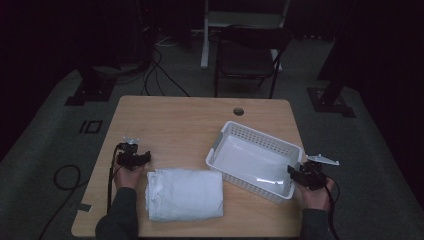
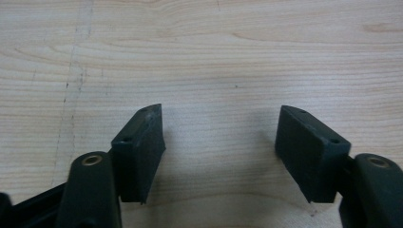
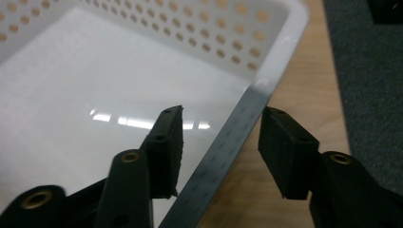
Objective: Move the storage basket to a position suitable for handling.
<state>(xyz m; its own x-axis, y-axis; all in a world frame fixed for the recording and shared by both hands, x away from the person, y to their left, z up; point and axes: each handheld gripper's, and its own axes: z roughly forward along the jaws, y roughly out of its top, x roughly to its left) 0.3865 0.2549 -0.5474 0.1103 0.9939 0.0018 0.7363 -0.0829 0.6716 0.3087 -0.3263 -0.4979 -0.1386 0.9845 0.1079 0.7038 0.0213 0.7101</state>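
Observation:
A folded white towel [image 1: 185, 194] lies near the front edge of the wooden table [image 1: 175, 120]. A white perforated basket [image 1: 260, 131] stands slantwise to the right of it, with nothing in it. My left gripper [image 1: 146, 157] rests just left of the towel's far corner. Its jaws stand open over bare wood [image 2: 190, 47], with nothing between them, as the left gripper [image 2: 221, 137] shows in its own view. My right gripper [image 1: 292, 172] is at the basket's near right corner. In the right gripper view it [image 3: 222, 118] straddles the basket's rim [image 3: 280, 47], one jaw inside and one outside, with gaps on both sides.
A round cable hole [image 1: 238, 111] sits near the table's far edge. Behind the table stands a dark chair [image 1: 247, 55]. Cables [image 1: 65, 177] loop on the grey floor at the left. The table's right edge runs close beside the basket.

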